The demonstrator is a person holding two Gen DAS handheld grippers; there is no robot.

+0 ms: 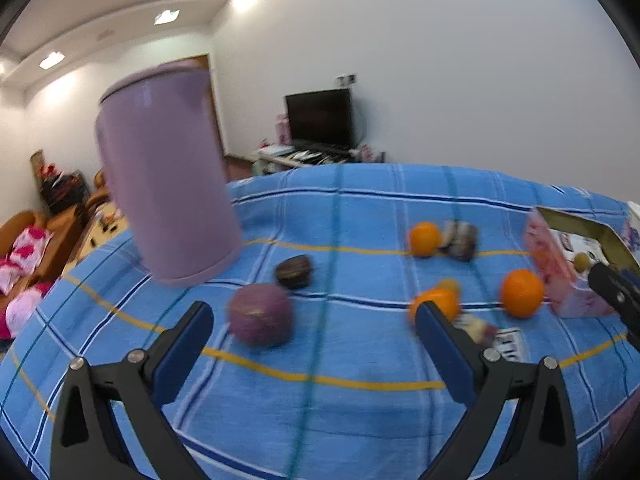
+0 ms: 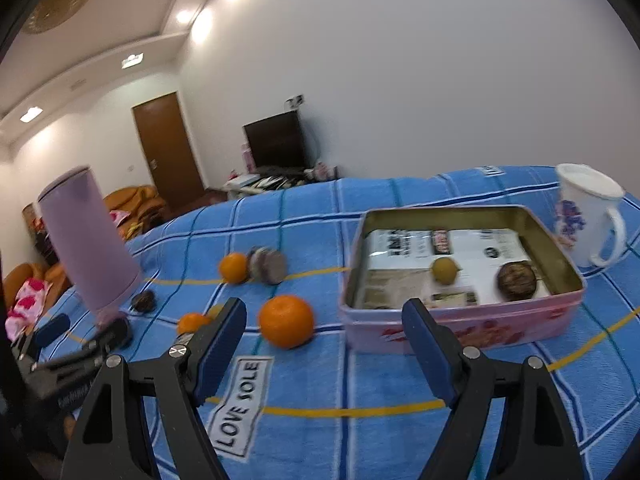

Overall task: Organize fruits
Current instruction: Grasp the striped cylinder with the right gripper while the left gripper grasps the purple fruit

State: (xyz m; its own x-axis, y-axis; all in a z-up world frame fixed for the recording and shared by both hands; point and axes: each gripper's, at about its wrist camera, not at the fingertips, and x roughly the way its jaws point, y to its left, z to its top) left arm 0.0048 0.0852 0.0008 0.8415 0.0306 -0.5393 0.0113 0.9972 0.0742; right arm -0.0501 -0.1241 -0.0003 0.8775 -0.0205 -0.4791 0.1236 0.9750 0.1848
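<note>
My left gripper point(image 1: 314, 316) is open and empty just above the blue checked cloth, with a purple passion fruit point(image 1: 260, 316) between its fingers nearer the left one. A dark wrinkled fruit point(image 1: 294, 271) lies behind it. Oranges point(image 1: 522, 292) point(image 1: 424, 239) lie to the right. My right gripper point(image 2: 324, 314) is open and empty, facing an orange point(image 2: 286, 321) and the pink tin point(image 2: 460, 328). The tin holds a small yellow fruit point(image 2: 444, 270) and a dark fruit point(image 2: 516, 281). The left gripper point(image 2: 86, 332) shows at the right wrist view's left edge.
A tall lilac canister point(image 1: 168, 176) stands at the left of the cloth, also in the right wrist view point(image 2: 88, 240). A white mug point(image 2: 588, 216) stands right of the tin. Another orange point(image 2: 234, 267) and grey-brown fruits point(image 2: 270, 266) lie mid-cloth. A "LOVE SOLE" label point(image 2: 240, 404) is on the cloth.
</note>
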